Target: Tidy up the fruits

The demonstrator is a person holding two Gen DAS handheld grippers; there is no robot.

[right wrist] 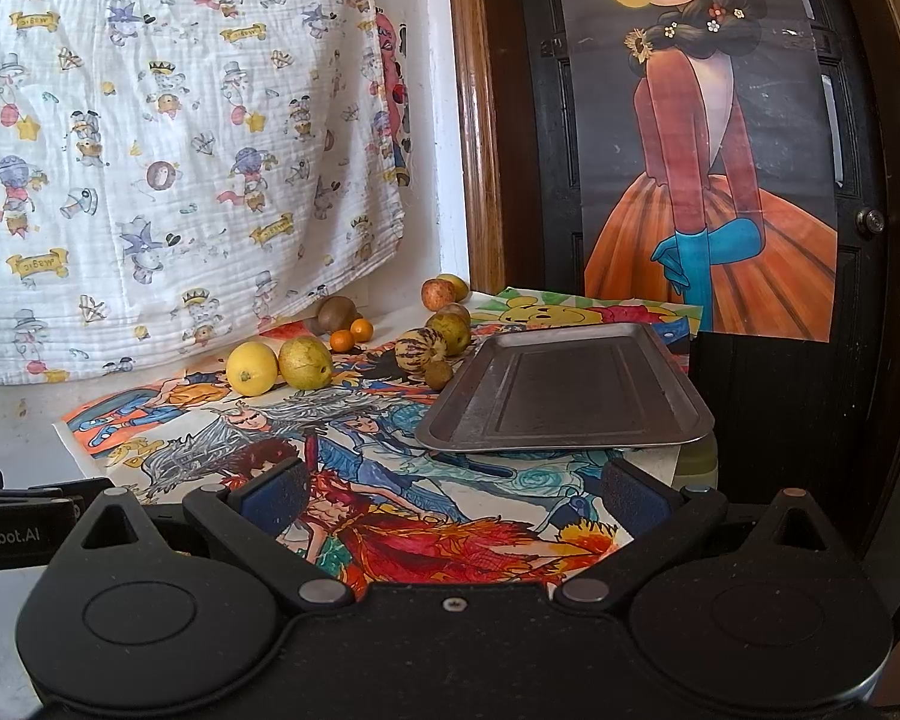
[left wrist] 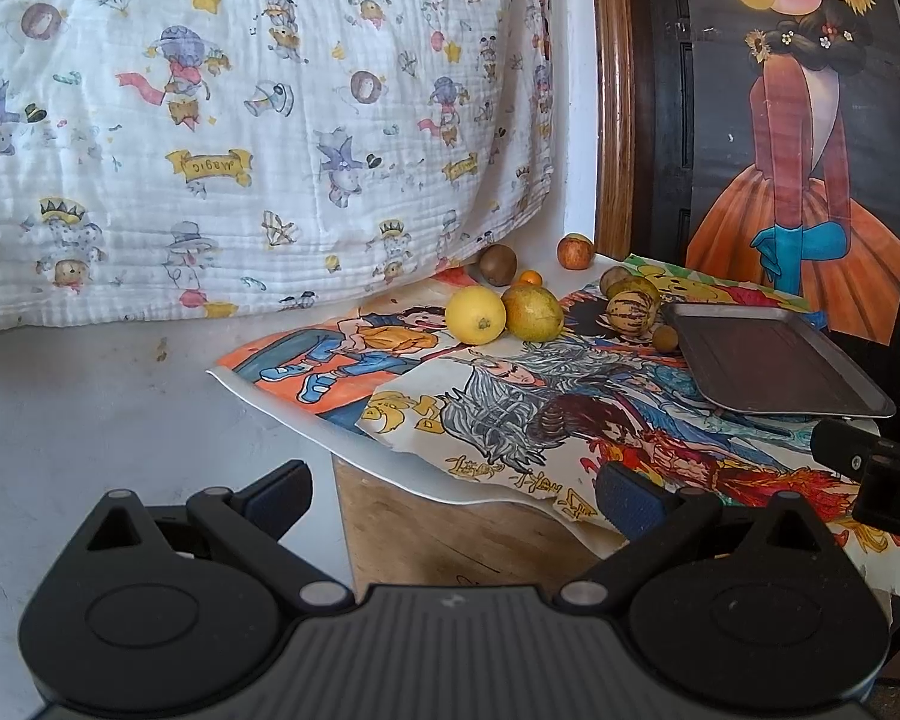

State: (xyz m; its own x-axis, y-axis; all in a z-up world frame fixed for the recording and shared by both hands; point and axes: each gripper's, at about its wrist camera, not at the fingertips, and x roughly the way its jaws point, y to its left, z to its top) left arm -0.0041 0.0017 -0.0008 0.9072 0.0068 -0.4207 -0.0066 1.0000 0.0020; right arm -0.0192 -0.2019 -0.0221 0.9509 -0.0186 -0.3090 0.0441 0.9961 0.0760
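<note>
Both tongs, left [left wrist: 450, 501] and right [right wrist: 450, 495], spread; metal tray [right wrist: 570, 387] holds nothing.

Ahead of me the rectangular metal tray [right wrist: 564, 396] sits right on the paper-covered counter [right wrist: 390, 480]; left of it, the yellow lemon [right wrist: 252, 367] touches the greenish-yellow citrus [right wrist: 305, 363], brown kiwi [right wrist: 337, 313] behind them

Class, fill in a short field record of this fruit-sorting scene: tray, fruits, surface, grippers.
tray: grey rectangular metal tray, nothing in it
fruits: bright yellow lemon touching yellow-green citrus; striped cream melon-like fruit; brown kiwi; all outside tray
surface: colourful cartoon drawings
left gripper: open
right gripper: open
</note>
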